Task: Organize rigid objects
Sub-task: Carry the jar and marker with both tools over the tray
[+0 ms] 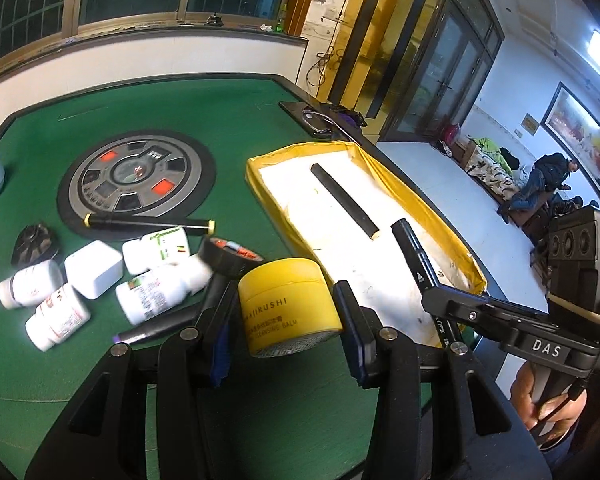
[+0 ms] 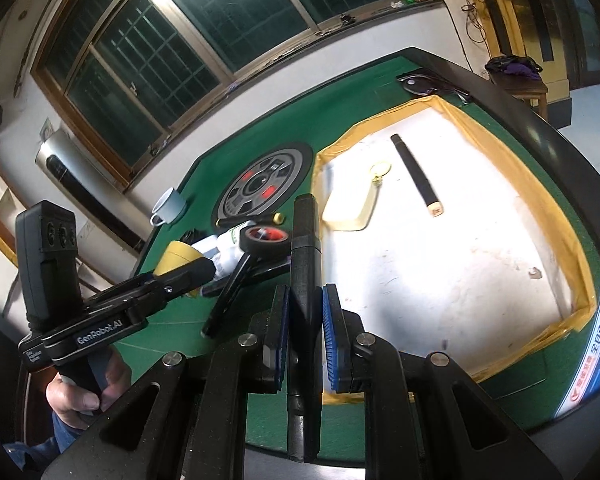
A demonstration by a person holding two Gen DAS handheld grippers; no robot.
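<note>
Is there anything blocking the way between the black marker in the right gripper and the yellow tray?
Nothing visible does. The right gripper holds the black marker at the yellow tray's near edge. The black stick and keychain lie farther in, leaving bare floor ahead.

Both wrist views close, angled down, sharing yellow-rimmed tray.

left tool: black, blue pads, silver screws | right tool: same, "DAS" lettering

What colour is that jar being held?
Yellow jar, with grey lettering; the left wrist view shows it best.
</note>
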